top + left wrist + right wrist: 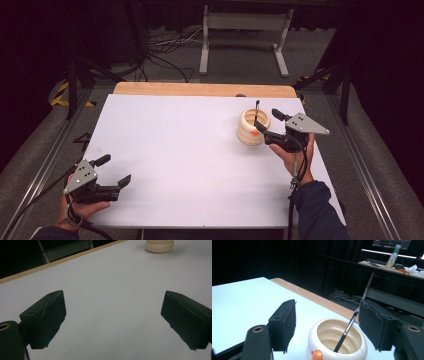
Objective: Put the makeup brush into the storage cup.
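Jaws of the right gripper (265,126) stand wide apart, gripping nothing, beside the cream pot (252,127) holding a black brush (256,113), far right on the table (190,165); left gripper (114,171) spread empty, near left.

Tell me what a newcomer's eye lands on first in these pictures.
First, the cream ribbed pot toward the far right of the white table, with a thin black brush leaning inside it. Next, the right hand-held gripper, open right beside the pot. The left hand-held gripper waits open at the near left corner.
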Action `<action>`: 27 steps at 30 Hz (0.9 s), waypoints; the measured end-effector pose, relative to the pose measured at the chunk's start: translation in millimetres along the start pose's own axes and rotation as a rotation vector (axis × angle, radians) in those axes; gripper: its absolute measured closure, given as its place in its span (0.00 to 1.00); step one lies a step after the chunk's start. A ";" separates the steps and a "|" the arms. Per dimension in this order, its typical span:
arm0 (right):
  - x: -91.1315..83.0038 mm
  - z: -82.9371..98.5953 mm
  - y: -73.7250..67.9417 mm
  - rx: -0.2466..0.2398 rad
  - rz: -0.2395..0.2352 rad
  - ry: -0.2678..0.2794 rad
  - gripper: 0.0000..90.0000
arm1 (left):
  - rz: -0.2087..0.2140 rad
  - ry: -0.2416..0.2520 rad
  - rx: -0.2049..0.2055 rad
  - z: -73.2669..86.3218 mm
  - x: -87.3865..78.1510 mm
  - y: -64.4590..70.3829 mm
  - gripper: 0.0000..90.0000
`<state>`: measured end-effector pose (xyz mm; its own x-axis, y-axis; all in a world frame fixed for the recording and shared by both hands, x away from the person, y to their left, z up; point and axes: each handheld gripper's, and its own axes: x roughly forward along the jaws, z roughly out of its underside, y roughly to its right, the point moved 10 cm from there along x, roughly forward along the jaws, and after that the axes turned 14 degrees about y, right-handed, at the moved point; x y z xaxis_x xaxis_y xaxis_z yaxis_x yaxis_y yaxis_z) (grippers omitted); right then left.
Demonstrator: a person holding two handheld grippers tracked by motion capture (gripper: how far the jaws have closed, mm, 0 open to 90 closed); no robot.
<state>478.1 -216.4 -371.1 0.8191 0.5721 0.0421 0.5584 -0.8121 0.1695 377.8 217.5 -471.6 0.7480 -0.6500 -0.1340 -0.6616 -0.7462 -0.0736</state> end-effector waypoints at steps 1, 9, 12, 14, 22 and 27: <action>-1.1 -0.9 -0.8 0.001 0.000 0.001 0.31 | 0.000 0.001 0.001 -0.2 0.0 0.3 0.07; -7.8 -5.6 -1.7 -0.020 0.008 0.003 0.23 | -0.004 0.016 0.009 -3.4 -0.6 0.6 0.07; -9.9 -6.7 -0.4 -0.026 0.020 0.006 0.19 | -0.004 0.019 0.009 -4.1 -0.8 0.9 0.07; -10.8 -6.8 -0.1 -0.027 0.023 0.004 0.18 | -0.004 0.020 0.008 -4.2 -0.8 0.9 0.07; -17.9 -9.0 -2.6 -0.052 0.021 -0.008 0.12 | -0.006 0.013 0.012 -3.3 -0.7 0.5 0.07; -21.6 -10.1 -4.5 -0.068 0.023 -0.007 0.11 | 0.000 0.010 0.011 -3.0 -0.5 1.6 0.07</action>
<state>456.6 -223.9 -362.8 0.8327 0.5523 0.0394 0.5295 -0.8151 0.2350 376.5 216.2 -468.7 0.7487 -0.6511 -0.1245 -0.6618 -0.7448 -0.0846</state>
